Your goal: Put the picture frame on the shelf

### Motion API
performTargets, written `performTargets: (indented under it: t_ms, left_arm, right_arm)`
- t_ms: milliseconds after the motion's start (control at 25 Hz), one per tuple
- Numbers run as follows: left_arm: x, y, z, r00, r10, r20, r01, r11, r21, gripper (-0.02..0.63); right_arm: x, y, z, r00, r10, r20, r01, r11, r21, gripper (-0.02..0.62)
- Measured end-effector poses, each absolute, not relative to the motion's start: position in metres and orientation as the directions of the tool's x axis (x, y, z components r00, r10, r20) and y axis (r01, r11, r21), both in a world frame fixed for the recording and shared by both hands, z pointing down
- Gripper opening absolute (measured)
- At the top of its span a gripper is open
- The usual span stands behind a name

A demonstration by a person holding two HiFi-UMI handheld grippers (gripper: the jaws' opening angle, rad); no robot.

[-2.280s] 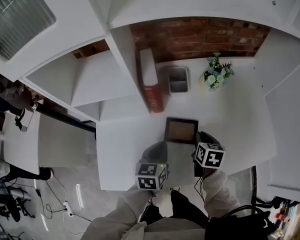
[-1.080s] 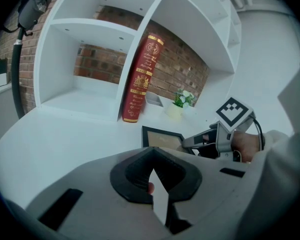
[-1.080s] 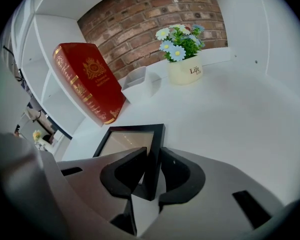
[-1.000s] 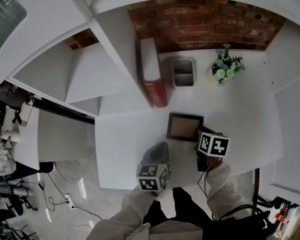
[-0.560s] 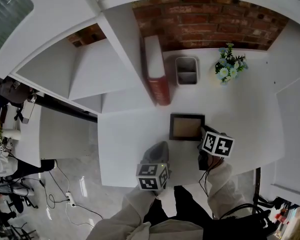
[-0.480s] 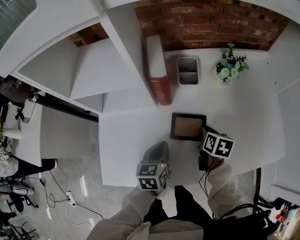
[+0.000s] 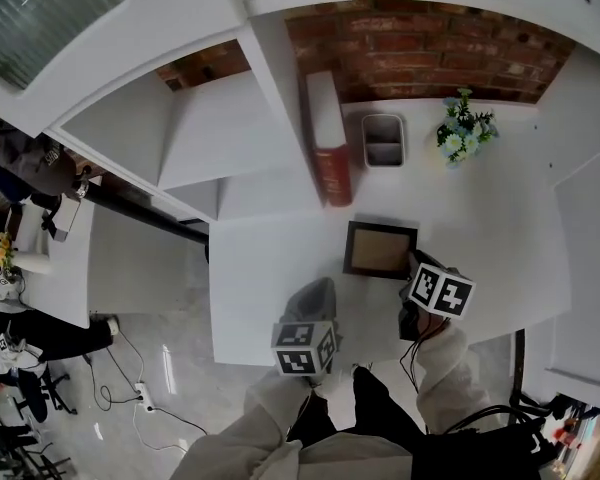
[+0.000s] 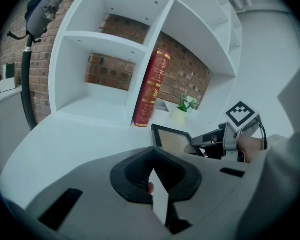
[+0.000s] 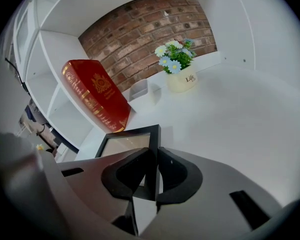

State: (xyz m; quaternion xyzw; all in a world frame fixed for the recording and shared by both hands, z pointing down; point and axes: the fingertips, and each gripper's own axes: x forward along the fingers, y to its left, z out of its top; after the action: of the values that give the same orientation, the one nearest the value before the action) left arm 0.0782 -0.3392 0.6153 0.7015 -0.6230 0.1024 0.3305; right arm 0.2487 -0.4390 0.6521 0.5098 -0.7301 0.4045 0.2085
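A dark picture frame [image 7: 382, 250] with a tan inside lies on the white desk [image 7: 270, 268], in front of the shelf unit. My right gripper [image 7: 412, 268] is shut on the frame's right edge. In the right gripper view the black rim [image 9: 127, 141] runs between the two pads [image 9: 166, 171]. My left gripper [image 7: 315, 293] hovers over the desk to the frame's left, shut with nothing in it. In the left gripper view its jaws [image 8: 155, 171] meet, and the frame [image 8: 172, 140] and right gripper [image 8: 210, 146] show beyond them.
A thick red book [image 7: 330, 158] leans against the shelf's white upright. A grey two-part container [image 7: 384, 140] and a small pot of flowers [image 7: 464, 128] stand by the brick back wall. An open white shelf bay [image 7: 220, 138] sits to the left. The desk's front edge is near my body.
The head view has swung a little, shifting everything right. My right gripper has crept slightly closer along the frame's right edge. Frame and left gripper stay put.
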Motion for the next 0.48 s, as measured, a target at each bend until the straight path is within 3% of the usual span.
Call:
performTargets:
  t_ms: [480]
  left_arm:
    - [0.028, -0.298, 0.576, 0.173, -0.851, 0.495, -0.948, -0.008, 0.317, 0.003]
  right_arm:
    - [0.195, -0.398, 0.612, -0.416, -0.606, 0.678, -0.905, 0.200, -0.376, 0.075]
